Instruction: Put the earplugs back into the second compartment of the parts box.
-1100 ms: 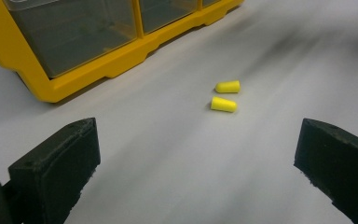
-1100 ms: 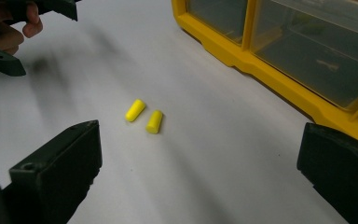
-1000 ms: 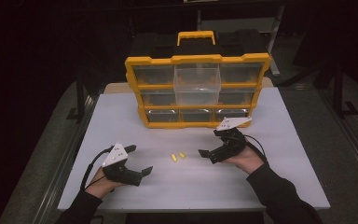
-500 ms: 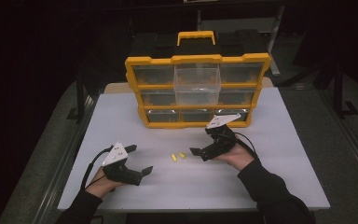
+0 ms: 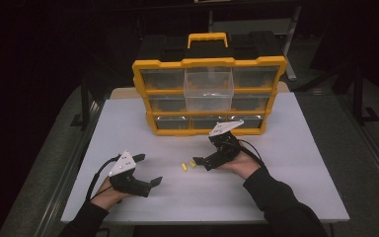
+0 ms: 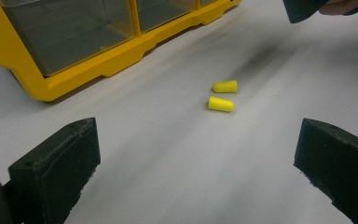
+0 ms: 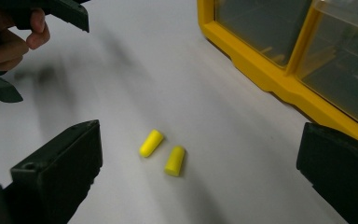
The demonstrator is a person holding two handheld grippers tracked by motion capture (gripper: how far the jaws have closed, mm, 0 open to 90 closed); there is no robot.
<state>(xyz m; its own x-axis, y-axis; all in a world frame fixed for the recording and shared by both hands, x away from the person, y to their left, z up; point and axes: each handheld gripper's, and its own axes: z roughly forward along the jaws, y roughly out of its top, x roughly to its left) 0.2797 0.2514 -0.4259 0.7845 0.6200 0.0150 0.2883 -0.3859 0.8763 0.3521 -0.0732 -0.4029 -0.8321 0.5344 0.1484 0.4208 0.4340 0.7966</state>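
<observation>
A: Earplugs, two of them. Where?

B: Two yellow foam earplugs [image 5: 188, 165] lie on the white desk [image 5: 296, 197], just beside each other, not clearly touching. In front of the yellow organizer [image 5: 209, 96], a bit apart from its base. Between the two grippers.

A: Right gripper?

B: Right gripper [image 5: 201, 161] is held low over the desk, its tips just beside the nearer earplug. Jaws wide apart, nothing between them. In the right gripper view both earplugs [image 7: 162, 151] sit in the gap between the jaws, roughly centred, lying on their sides, tapered ends pointing away and slightly right.

A: Left gripper?

B: Left gripper [image 5: 149, 174] is near the front left of the desk, well apart from the earplugs. Jaws spread, holding nothing. In the left gripper view the earplugs [image 6: 223, 95] lie farther off, between its jaws, and the organizer's yellow base [image 6: 107, 60] is at the upper left.

A: Organizer details?

B: Stands upright at the far middle of the desk, handle on top, rows of clear drawers in a yellow frame. One clear drawer [image 5: 208, 89], top middle, sticks out toward the person. Contents too dim to tell.

A: Hands?

B: Each hand grips its own tool from below; dark sleeves come in from the bottom of the high view. In the right gripper view the other hand [image 7: 9, 35] shows at the upper left.
</observation>
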